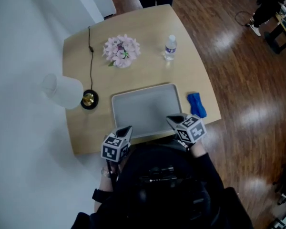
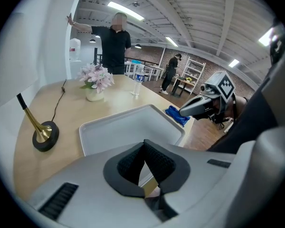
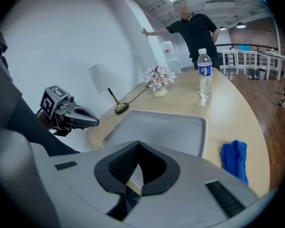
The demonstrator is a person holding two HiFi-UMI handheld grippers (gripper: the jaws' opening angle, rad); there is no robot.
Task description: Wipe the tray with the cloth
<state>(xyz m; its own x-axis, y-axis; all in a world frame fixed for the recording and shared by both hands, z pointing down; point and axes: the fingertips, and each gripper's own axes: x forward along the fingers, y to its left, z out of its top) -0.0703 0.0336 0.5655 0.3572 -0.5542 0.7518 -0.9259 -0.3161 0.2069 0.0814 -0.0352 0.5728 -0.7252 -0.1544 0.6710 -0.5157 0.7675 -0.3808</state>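
The tray [image 1: 145,109] is being shown flat on the tan surface [image 1: 148,66]: pale grey, rectangular, with rounded corners and a low raised rim. The cloth [image 1: 196,104], bright blue and crumpled, is lying on the surface just beside the tray's right edge, apart from both tools. The left tongs [image 1: 128,129] are being held over the tray's near left corner, pads pressed together on nothing. The right tongs [image 1: 171,119] are being held over the near right corner, likewise closed and empty.
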